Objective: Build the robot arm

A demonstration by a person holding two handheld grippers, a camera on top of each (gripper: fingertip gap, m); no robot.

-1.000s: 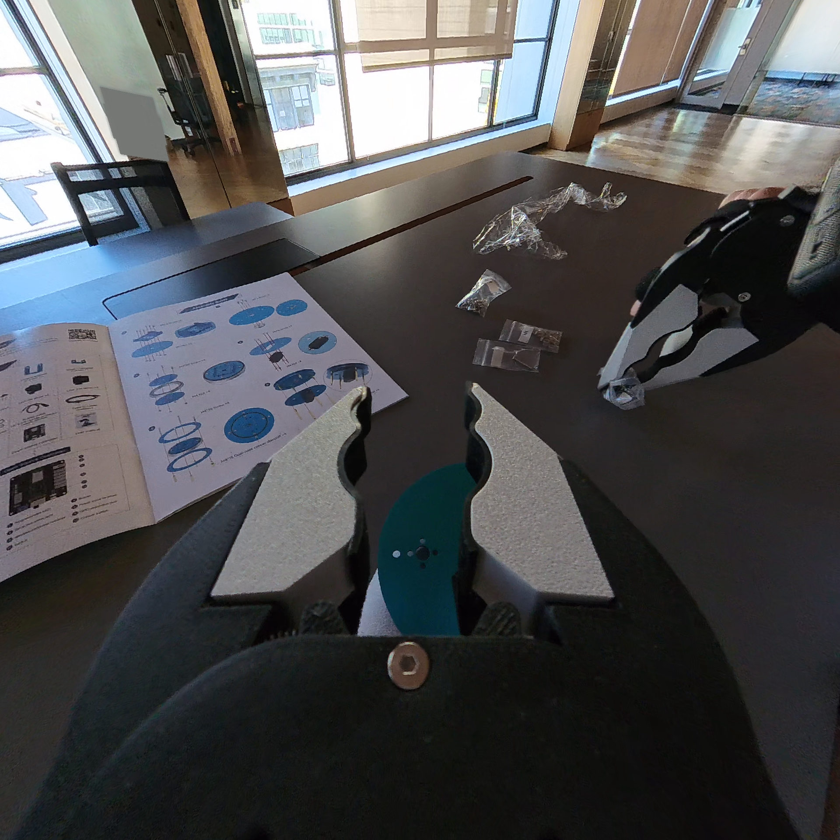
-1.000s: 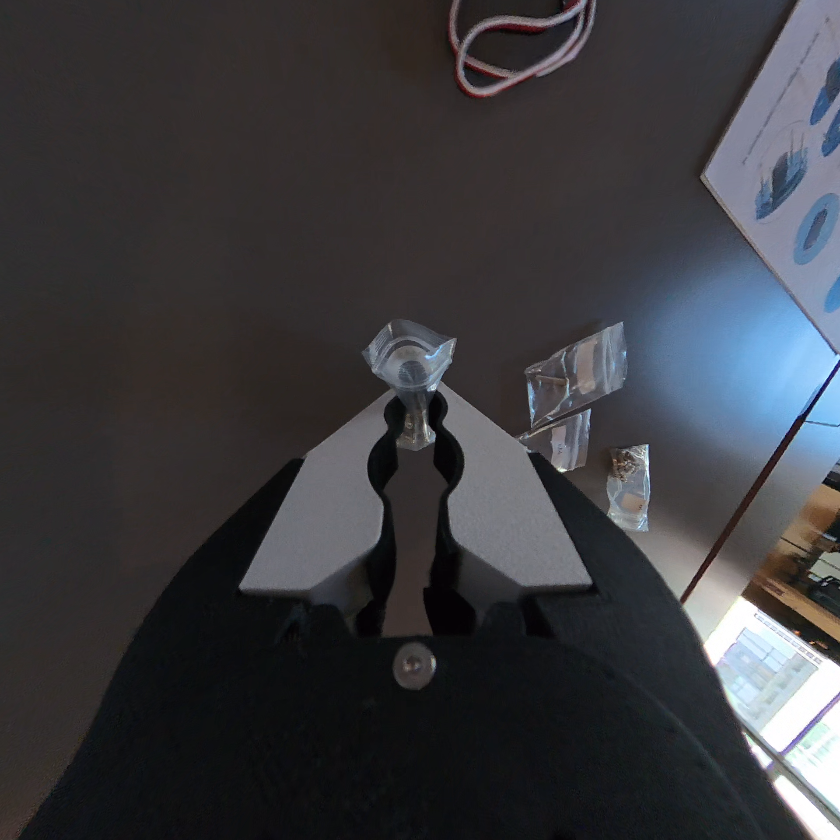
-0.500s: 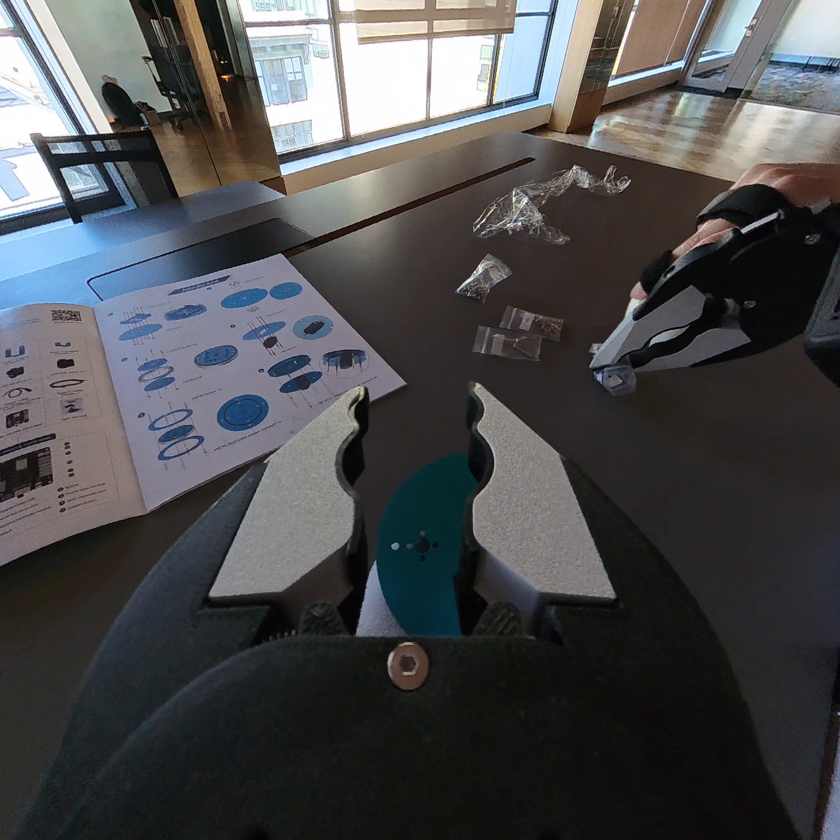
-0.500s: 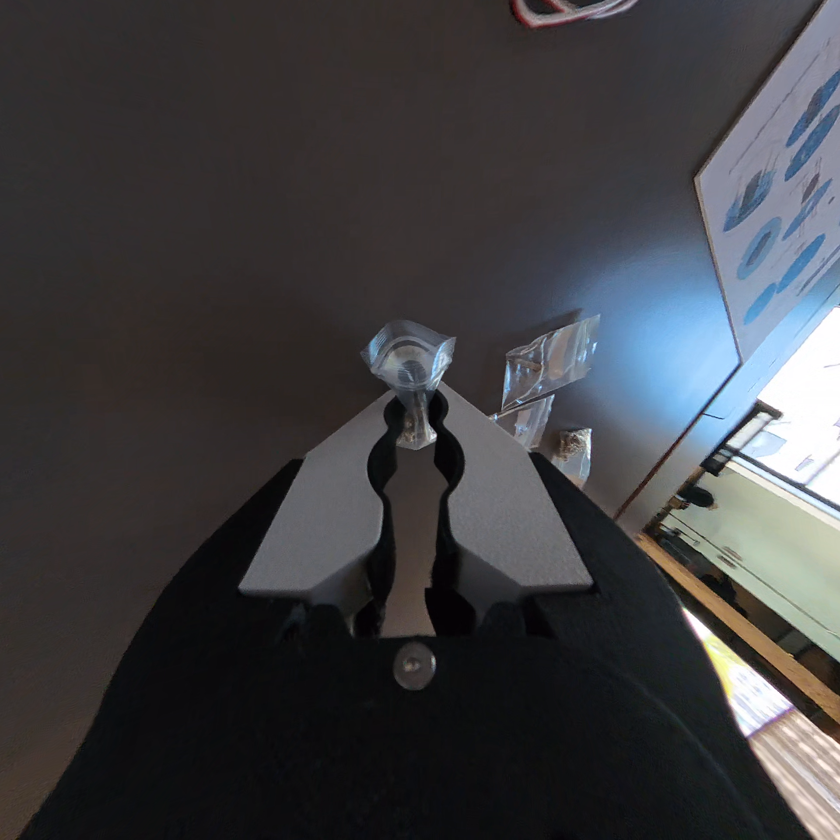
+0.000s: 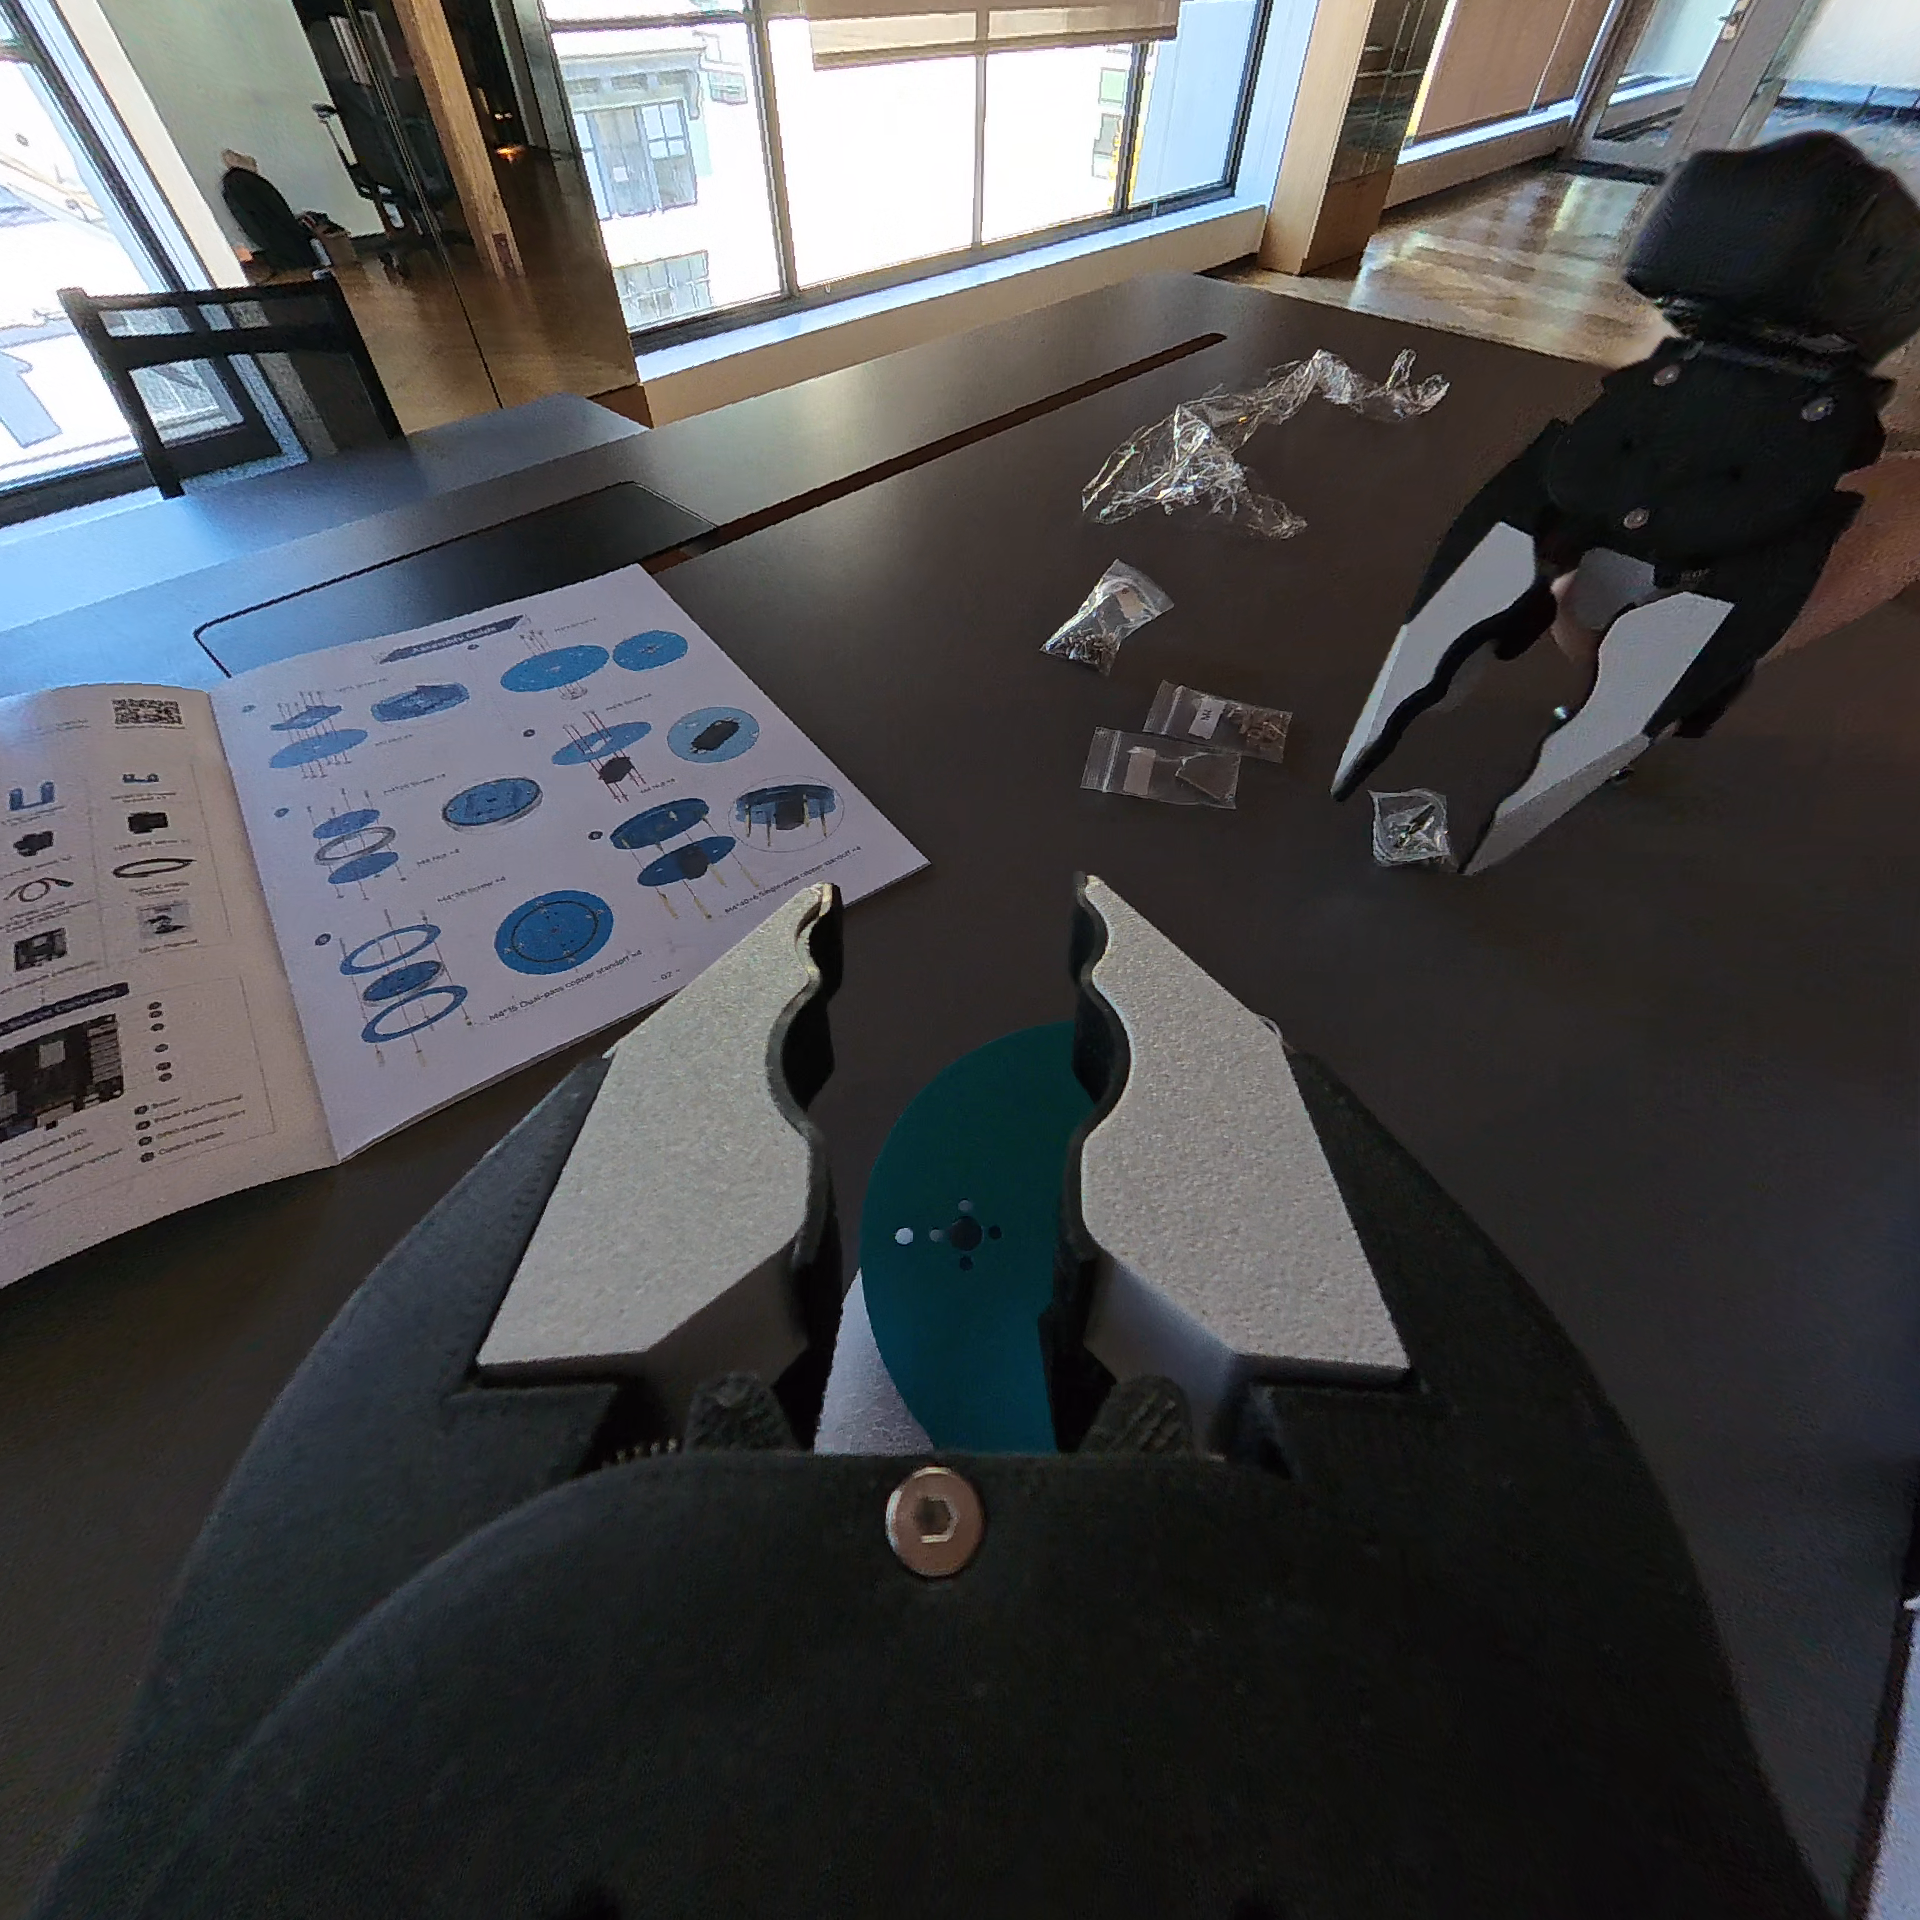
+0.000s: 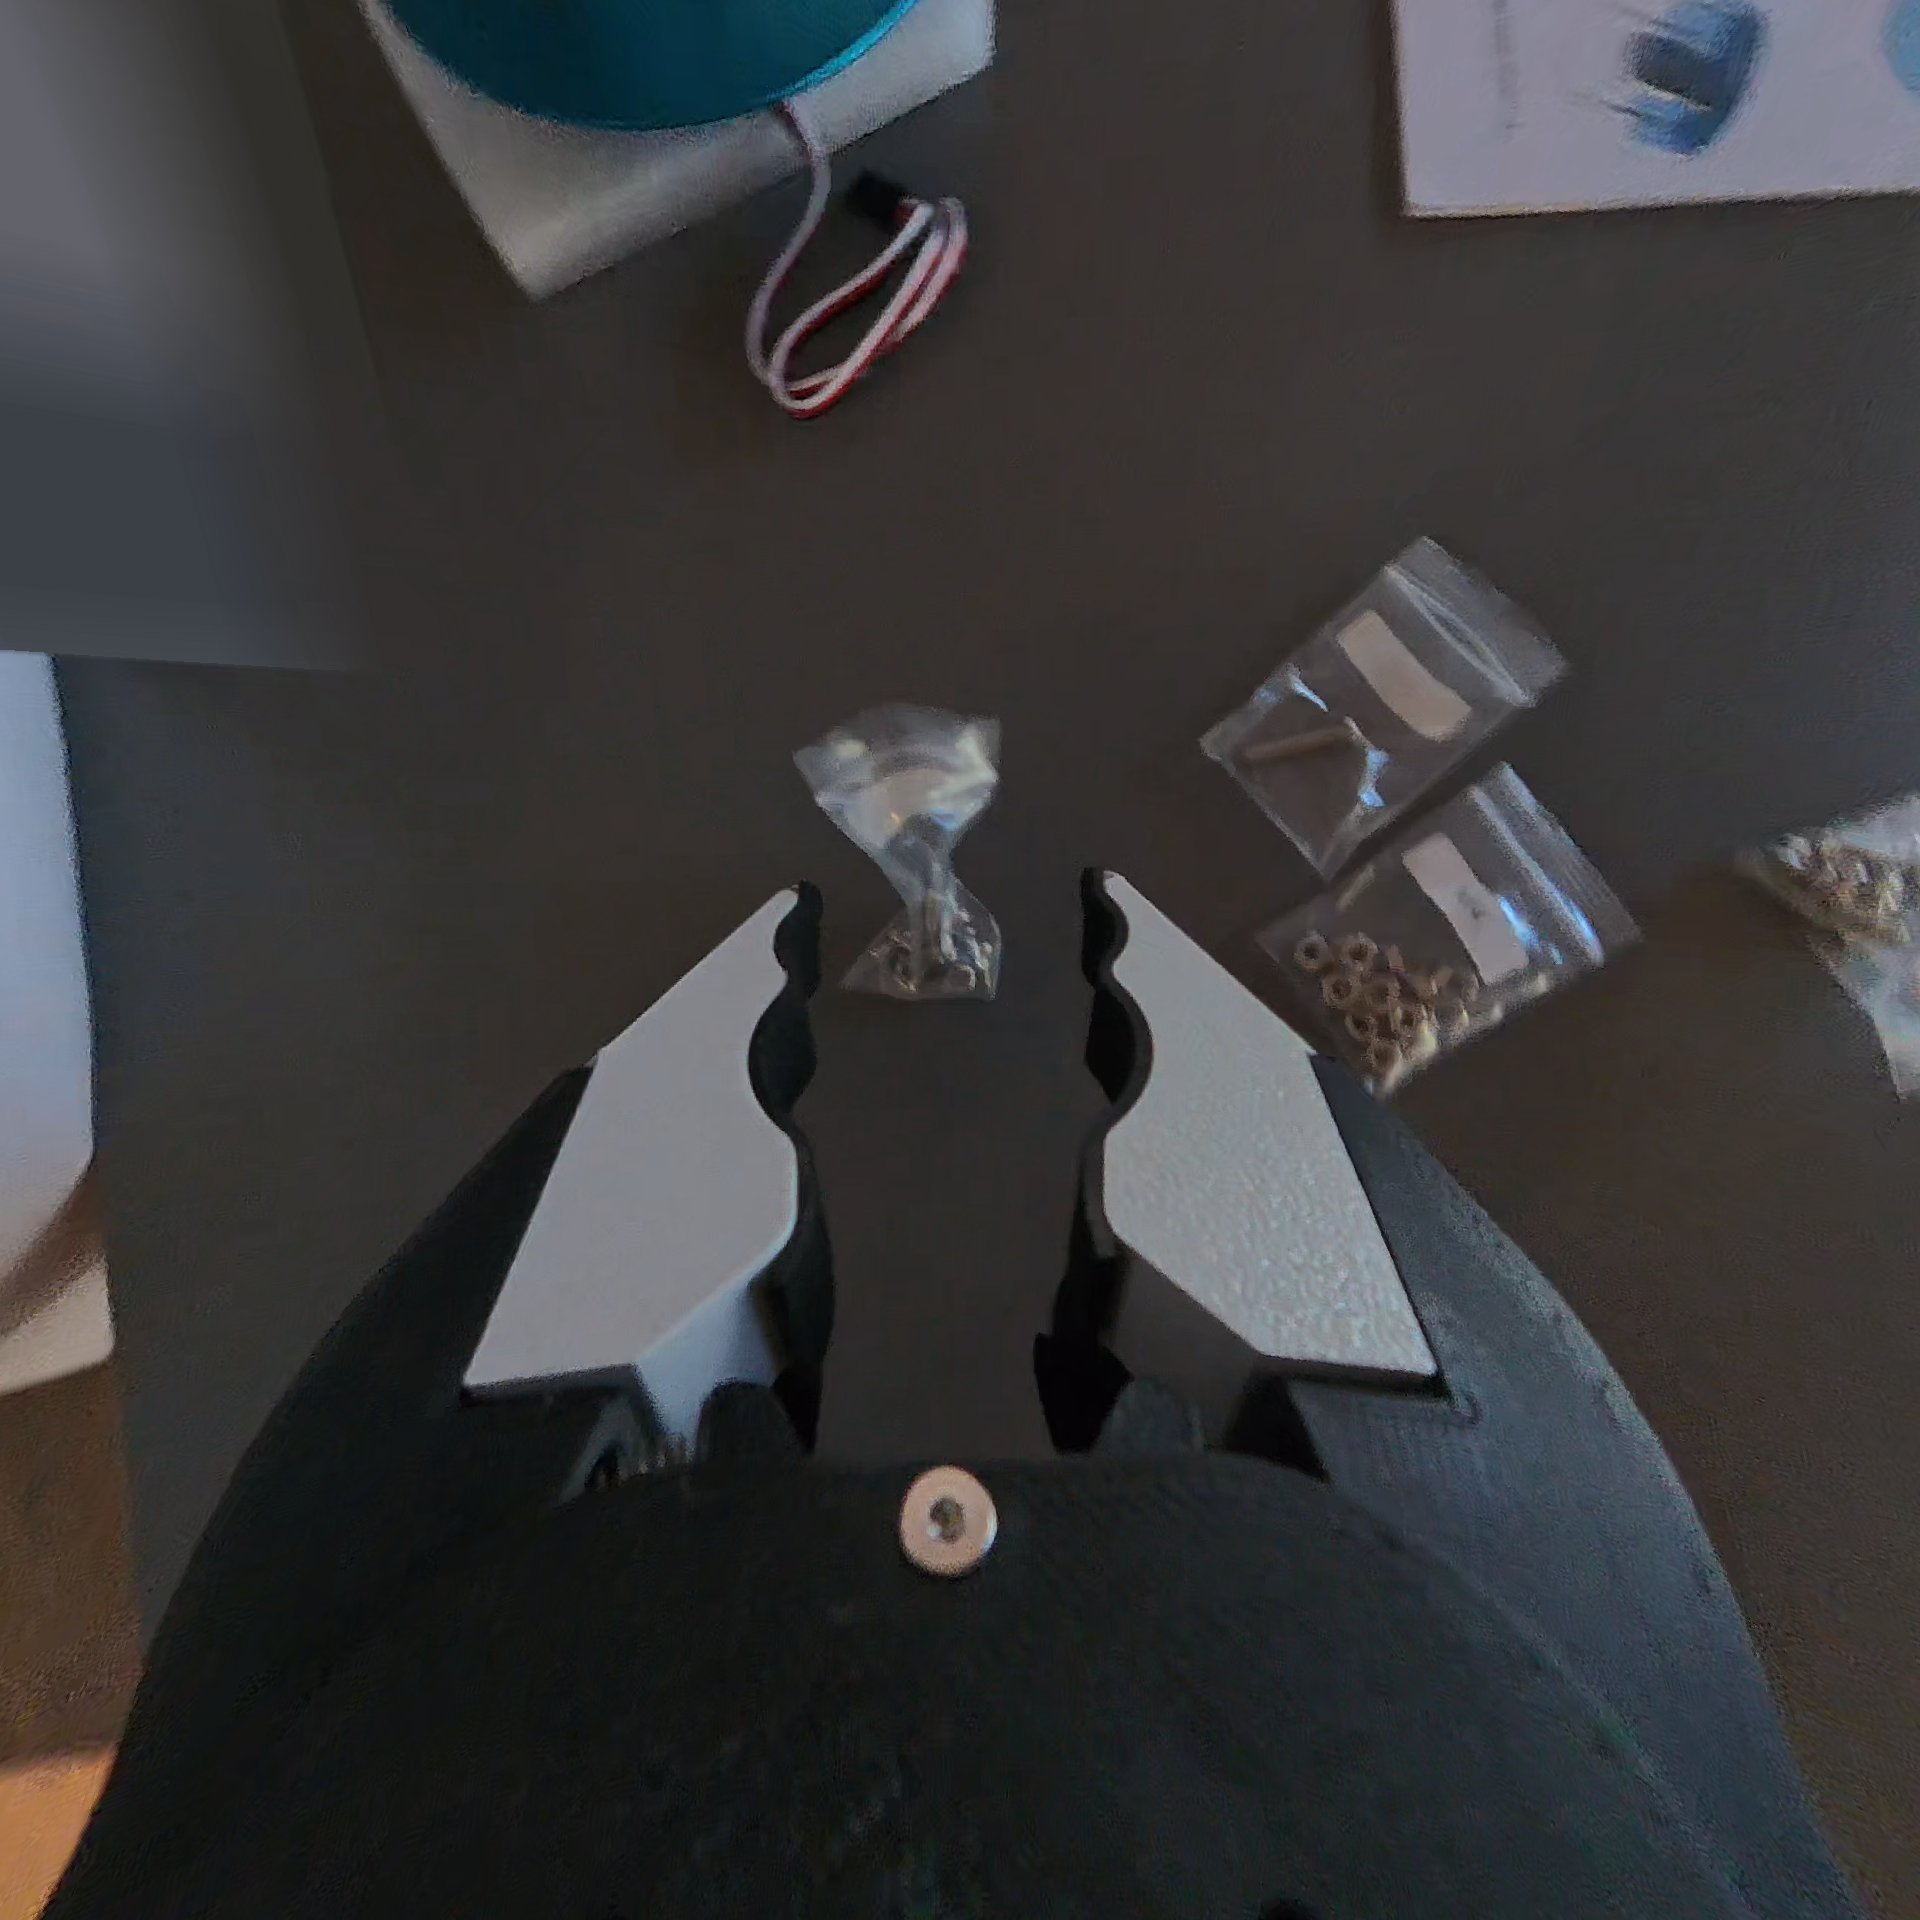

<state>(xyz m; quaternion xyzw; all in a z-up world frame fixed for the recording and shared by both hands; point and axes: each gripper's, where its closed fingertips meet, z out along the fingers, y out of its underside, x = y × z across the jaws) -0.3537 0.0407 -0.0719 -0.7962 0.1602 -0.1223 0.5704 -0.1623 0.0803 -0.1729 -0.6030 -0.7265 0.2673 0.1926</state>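
Observation:
My left gripper [image 5: 951,902] is open and hovers over a teal disc [image 5: 961,1226] that lies on a white foam pad [image 5: 868,1392]; the disc's right edge is hidden behind the right finger. My right gripper [image 6: 945,885] is open and points down at the dark table [image 6: 520,540]. A small twisted clear bag of screws [image 6: 920,862] lies loose on the table between and just beyond its fingertips. In the left wrist view the right gripper [image 5: 1408,831] stands at the right, with that bag [image 5: 1403,819] between its tips.
Two flat clear bags of small hardware [image 6: 1382,707] [image 6: 1444,935] and a third bag [image 6: 1849,894] lie to the right. A red-and-white cable [image 6: 862,301] runs from the disc [image 6: 644,62]. An open instruction booklet [image 5: 416,831] and crumpled clear wrap [image 5: 1195,457] lie farther off. Spacing between my two grippers at the tips: around 25 centimetres. The right gripper is farther from the teal disc [image 5: 961,1226], some 25 centimetres, than the left, some 9 centimetres.
My right gripper has opened and let go of the small bag of screws, which now lies on the table. It also turned upright over the bag. My left gripper has stayed open over the disc.

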